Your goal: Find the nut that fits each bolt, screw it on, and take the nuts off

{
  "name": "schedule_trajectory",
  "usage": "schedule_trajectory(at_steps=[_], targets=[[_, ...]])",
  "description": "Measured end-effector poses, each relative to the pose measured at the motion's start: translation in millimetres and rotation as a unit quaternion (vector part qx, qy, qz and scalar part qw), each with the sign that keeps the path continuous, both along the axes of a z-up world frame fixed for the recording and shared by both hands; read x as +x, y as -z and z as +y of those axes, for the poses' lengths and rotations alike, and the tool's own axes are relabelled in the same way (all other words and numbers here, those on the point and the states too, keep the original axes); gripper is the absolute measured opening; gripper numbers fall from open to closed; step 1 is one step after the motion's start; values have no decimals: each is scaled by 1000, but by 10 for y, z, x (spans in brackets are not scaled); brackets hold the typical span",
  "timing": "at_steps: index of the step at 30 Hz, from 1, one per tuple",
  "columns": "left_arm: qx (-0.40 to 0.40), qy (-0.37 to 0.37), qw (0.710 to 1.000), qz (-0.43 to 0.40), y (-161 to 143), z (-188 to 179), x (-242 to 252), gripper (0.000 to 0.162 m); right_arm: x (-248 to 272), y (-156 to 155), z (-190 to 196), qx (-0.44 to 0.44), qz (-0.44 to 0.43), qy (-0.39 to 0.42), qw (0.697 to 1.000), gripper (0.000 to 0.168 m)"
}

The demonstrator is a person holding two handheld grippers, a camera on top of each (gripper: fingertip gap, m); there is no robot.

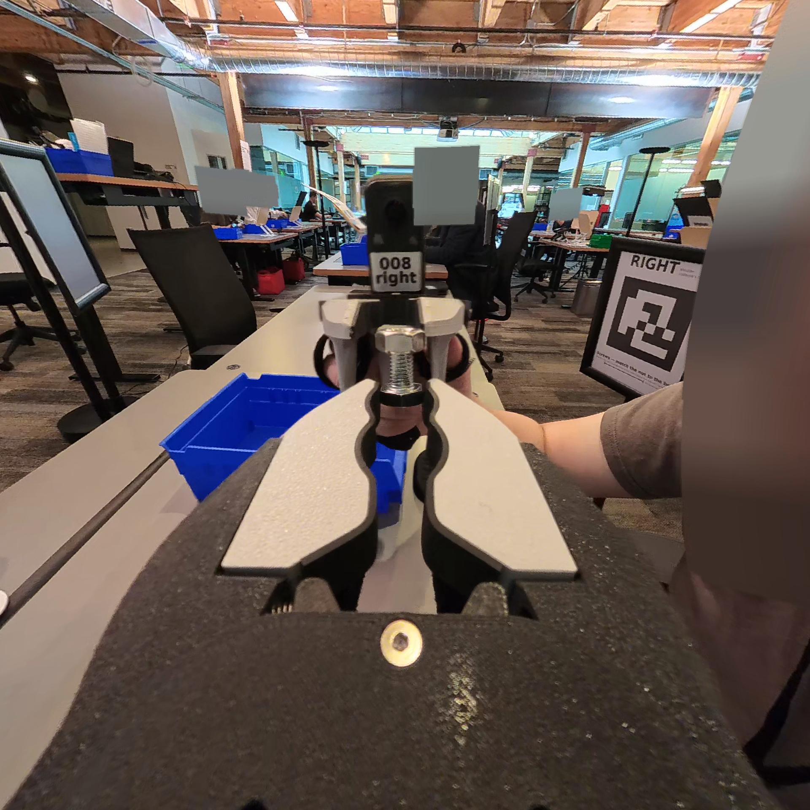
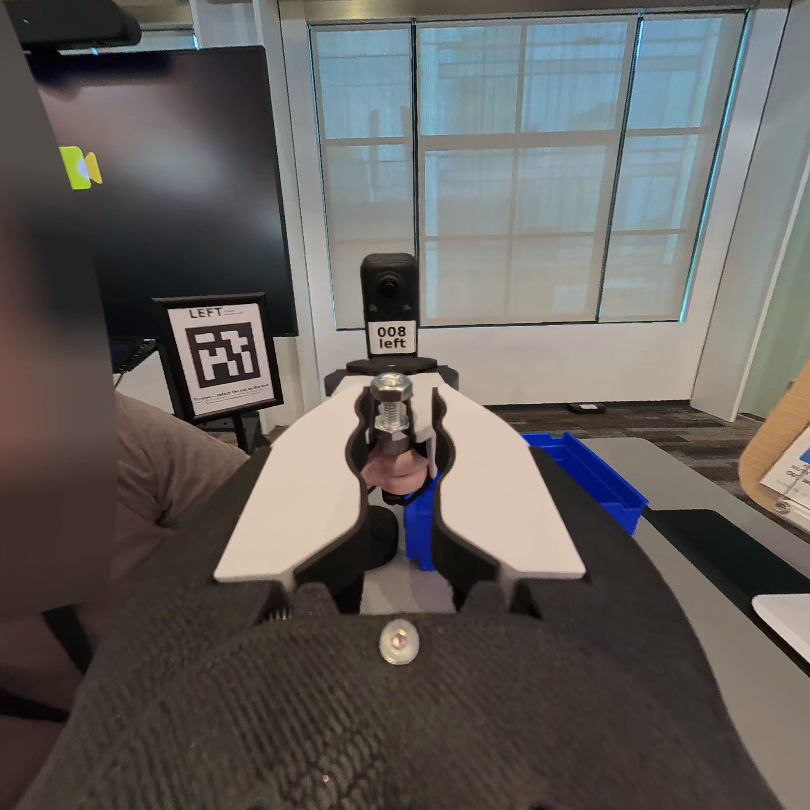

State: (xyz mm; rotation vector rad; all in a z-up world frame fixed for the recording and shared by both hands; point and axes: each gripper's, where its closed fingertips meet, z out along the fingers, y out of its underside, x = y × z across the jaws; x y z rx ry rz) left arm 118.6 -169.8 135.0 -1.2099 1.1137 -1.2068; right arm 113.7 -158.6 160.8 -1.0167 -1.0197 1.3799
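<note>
While a shiny silver nut point(image 1: 399, 387) sits low on the upright silver bolt point(image 1: 399, 350), left gripper point(image 1: 401, 396) pinches nut, right gripper point(image 2: 390, 401) pinches bolt; more turning left.

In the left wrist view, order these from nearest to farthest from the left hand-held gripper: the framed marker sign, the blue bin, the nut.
From the left hand-held gripper:
1. The nut, between its fingertips, on the bolt.
2. The blue bin, just below and left, on the table.
3. The framed marker sign, far right, standing beyond the table.
</note>
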Motion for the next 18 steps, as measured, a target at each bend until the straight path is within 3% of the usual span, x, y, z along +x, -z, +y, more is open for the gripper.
schedule_trajectory(at_steps=[8, 14, 18], targets=[[97, -193, 976, 13, 31, 363, -67, 18, -6, -15, 205, 27, -15, 192, 981, 34], [114, -244, 963, 22, 80, 452, -68, 18, -32, 57, 292, -10, -12, 214, 977, 35], [120, -240, 963, 29, 126, 436, -13, 17, -98, 116, 283, 10, -31, 216, 976, 34]])
